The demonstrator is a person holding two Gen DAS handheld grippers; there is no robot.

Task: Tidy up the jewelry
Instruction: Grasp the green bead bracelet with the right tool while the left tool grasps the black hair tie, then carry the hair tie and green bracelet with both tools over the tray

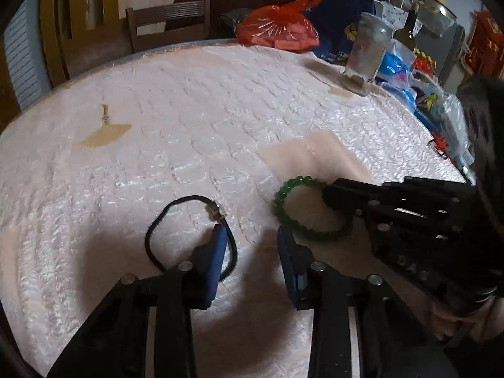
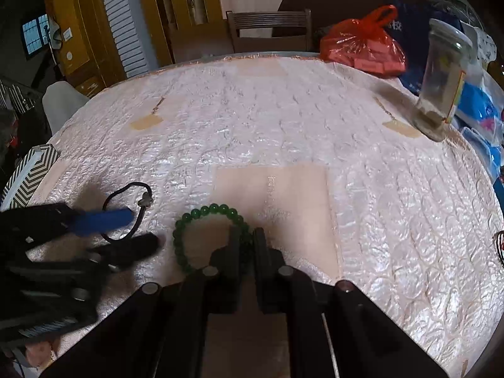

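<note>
A green bead bracelet point(image 2: 208, 214) lies on a pale sheet point(image 2: 283, 195) on the white quilted table cover point(image 1: 157, 157). My right gripper point(image 2: 247, 236) is shut on its near-right beads; the left wrist view shows that gripper point(image 1: 329, 195) coming in from the right onto the green bracelet point(image 1: 283, 211). A black cord bracelet point(image 1: 157, 230) with a small silver charm point(image 1: 215, 212) lies to the left. My left gripper point(image 1: 249, 231), with blue pads, stands open over the cord's right side. One finger point(image 1: 217, 252) covers part of the loop. In the right wrist view the cord point(image 2: 126, 189) runs between the left gripper's point(image 2: 143, 228) fingers, not pinched.
A glass jar point(image 2: 444, 78) stands at the table's far right, by blue packets and clutter point(image 1: 409, 78). A red plastic bag point(image 1: 280, 25) lies at the far edge, a wooden chair point(image 1: 168, 22) behind it. A zigzag-striped box point(image 2: 28, 173) sits at the left edge.
</note>
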